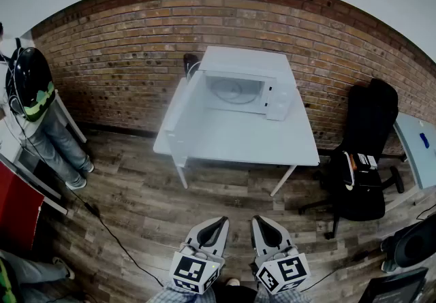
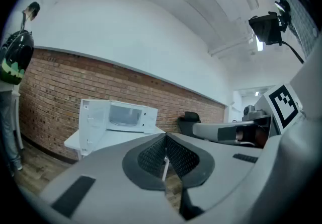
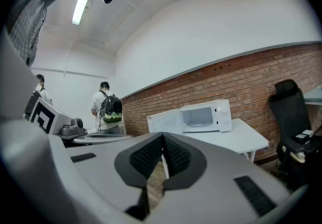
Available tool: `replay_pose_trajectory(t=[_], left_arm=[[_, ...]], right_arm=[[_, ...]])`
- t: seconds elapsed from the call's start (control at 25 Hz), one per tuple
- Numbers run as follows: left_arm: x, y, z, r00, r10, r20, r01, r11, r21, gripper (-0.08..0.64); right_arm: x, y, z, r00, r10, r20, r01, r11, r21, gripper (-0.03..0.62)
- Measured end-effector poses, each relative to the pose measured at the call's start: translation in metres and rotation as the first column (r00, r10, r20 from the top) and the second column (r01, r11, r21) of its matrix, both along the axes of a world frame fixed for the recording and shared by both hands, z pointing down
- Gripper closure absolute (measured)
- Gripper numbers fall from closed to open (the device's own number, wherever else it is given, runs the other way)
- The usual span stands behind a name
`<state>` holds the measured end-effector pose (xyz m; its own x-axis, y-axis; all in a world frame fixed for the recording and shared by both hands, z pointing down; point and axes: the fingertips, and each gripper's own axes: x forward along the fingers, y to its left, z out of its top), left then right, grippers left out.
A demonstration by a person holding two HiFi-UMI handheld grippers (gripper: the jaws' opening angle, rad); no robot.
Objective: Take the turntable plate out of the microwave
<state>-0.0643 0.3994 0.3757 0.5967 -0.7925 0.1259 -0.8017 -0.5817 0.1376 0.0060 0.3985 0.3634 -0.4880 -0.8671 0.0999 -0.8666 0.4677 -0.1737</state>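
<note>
A white microwave (image 1: 246, 87) stands at the back of a white table (image 1: 238, 138) against the brick wall, its door (image 1: 178, 120) swung wide open to the left. Inside lies the round glass turntable plate (image 1: 231, 90). The microwave (image 2: 121, 120) also shows far ahead in the left gripper view, and the microwave (image 3: 201, 116) in the right gripper view. My left gripper (image 1: 219, 221) and right gripper (image 1: 261, 220) hang side by side near the bottom edge, well short of the table. Both are shut with nothing between their tips.
A black office chair (image 1: 361, 158) with things on its seat stands right of the table. A person with a black backpack (image 1: 30, 84) stands at the left by a white desk. A cable (image 1: 109, 230) runs across the wooden floor. A grey table corner (image 1: 419, 148) sits far right.
</note>
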Motion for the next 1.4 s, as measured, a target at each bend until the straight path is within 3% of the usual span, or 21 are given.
replay_pose_trajectory(t=[0.92,1.4], left_arm=[[0.015,0.004,0.0,1.0,-0.009,0.004,0.01,1.0,-0.004,0.551],[0.036,0.002,-0.007,0.998,-0.068,0.012,0.068,0.998,0.003,0.551]], right_arm=[[0.018,0.005,0.001,0.999,0.002,0.037,-0.001,1.0,-0.015,0.574],[0.045,0.001,-0.007,0.999,-0.046,0.025,0.045,0.999,0.015,0.574]])
